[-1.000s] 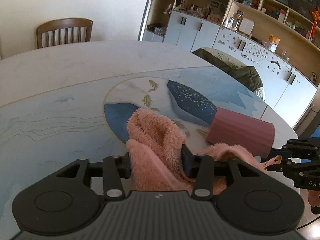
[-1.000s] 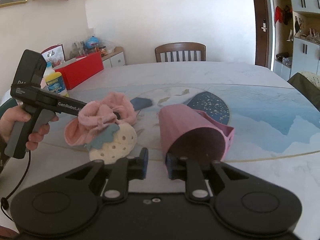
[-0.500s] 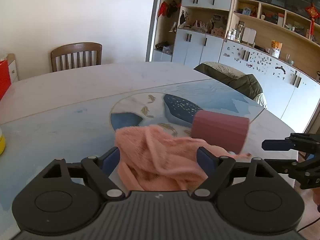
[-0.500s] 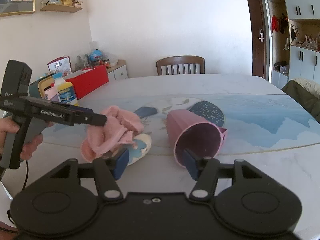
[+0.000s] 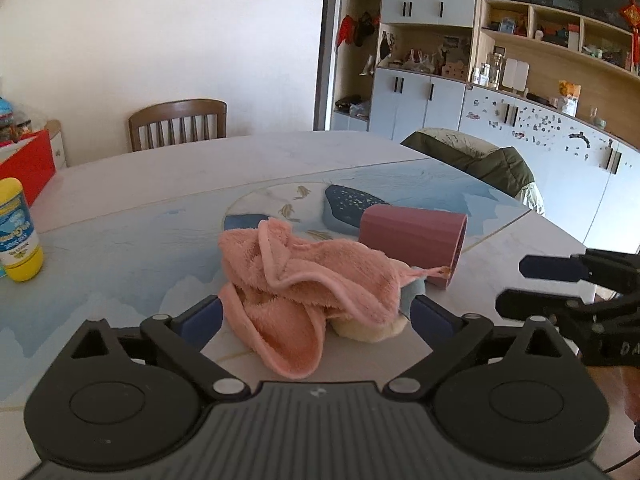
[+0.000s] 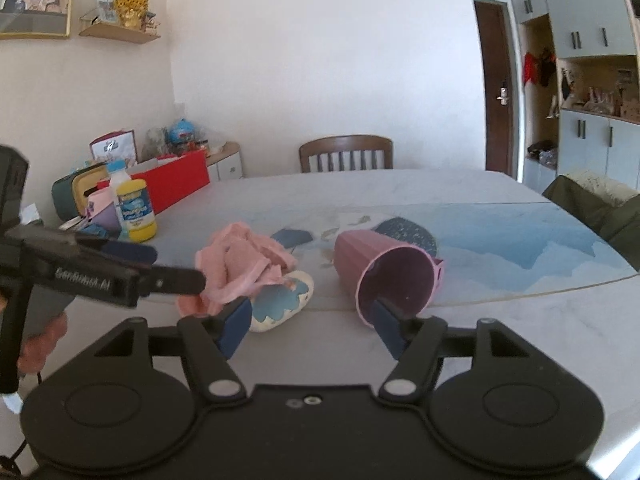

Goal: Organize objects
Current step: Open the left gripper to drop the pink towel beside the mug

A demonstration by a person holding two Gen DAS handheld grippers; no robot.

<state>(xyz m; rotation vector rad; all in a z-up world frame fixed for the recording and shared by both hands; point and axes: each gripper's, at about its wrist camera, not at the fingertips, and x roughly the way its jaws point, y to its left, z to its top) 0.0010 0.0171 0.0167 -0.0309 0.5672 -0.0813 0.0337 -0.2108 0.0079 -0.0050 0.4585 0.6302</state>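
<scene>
A pink fluffy towel [image 5: 296,280] lies crumpled on the table over a cream and blue soft toy [image 6: 280,306]. The towel also shows in the right wrist view [image 6: 240,264]. A pink ribbed cup [image 5: 412,240] lies on its side just right of them, its mouth facing the right wrist camera [image 6: 394,276]. My left gripper [image 5: 316,316] is open and empty, pulled back just short of the towel. My right gripper [image 6: 310,324] is open and empty, in front of the toy and the cup. Each gripper shows in the other's view, the right [image 5: 560,284] and the left [image 6: 160,272].
A yellow bottle with a blue label [image 5: 16,236] stands at the left. A red box [image 6: 176,184] and several small items sit at the far left of the table. A wooden chair [image 5: 178,124] stands behind the table [image 5: 120,240]. Cabinets line the right wall.
My left gripper opened and let go of the pink towel, which now lies on the toy, and it drew back. My right gripper opened and drew back too.
</scene>
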